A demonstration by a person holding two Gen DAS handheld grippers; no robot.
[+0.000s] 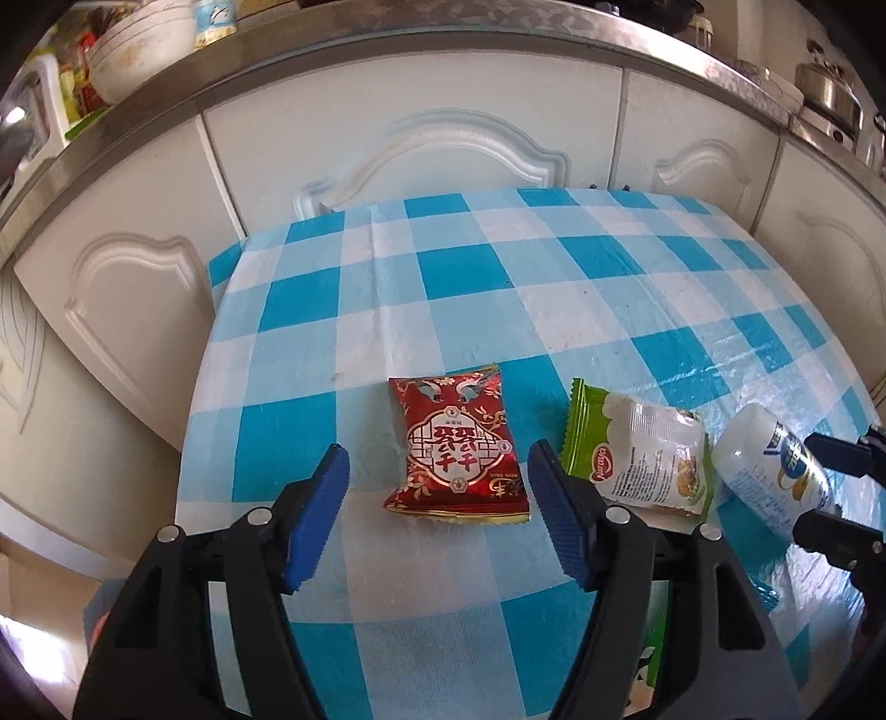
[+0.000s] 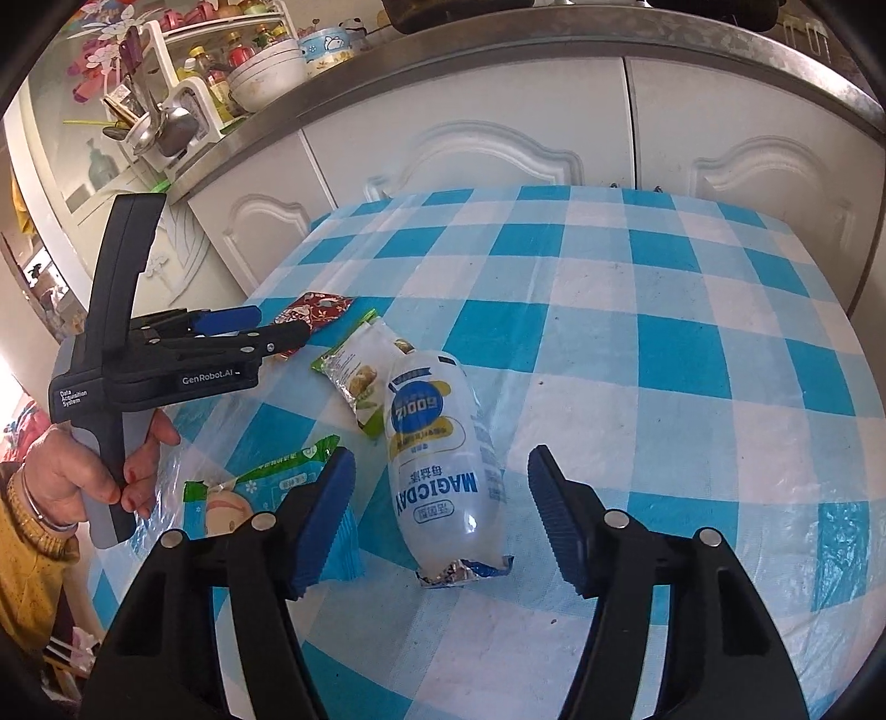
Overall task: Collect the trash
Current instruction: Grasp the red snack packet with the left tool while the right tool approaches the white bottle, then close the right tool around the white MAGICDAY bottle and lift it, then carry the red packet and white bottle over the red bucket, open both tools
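A red snack packet (image 1: 457, 448) lies flat on the blue-checked tablecloth (image 1: 581, 288). My left gripper (image 1: 437, 476) is open, its blue pads on either side of the packet's near end and clear of it. To its right lie a green-and-white wrapper (image 1: 642, 459) and a white pouch (image 1: 769, 471). In the right wrist view the white pouch (image 2: 437, 443) lies lengthwise between the open right gripper (image 2: 441, 471), pads apart from it. The left gripper (image 2: 282, 327) is at the left by the red packet (image 2: 313, 310). A green-and-blue wrapper (image 2: 243, 493) lies near my left finger.
White cabinet doors (image 1: 443, 138) stand just behind the table's far edge. The steel counter (image 2: 443, 50) above carries bowls, jars and a utensil rack (image 2: 160, 127). A person's hand (image 2: 83, 476) holds the left gripper's handle at the table's left edge.
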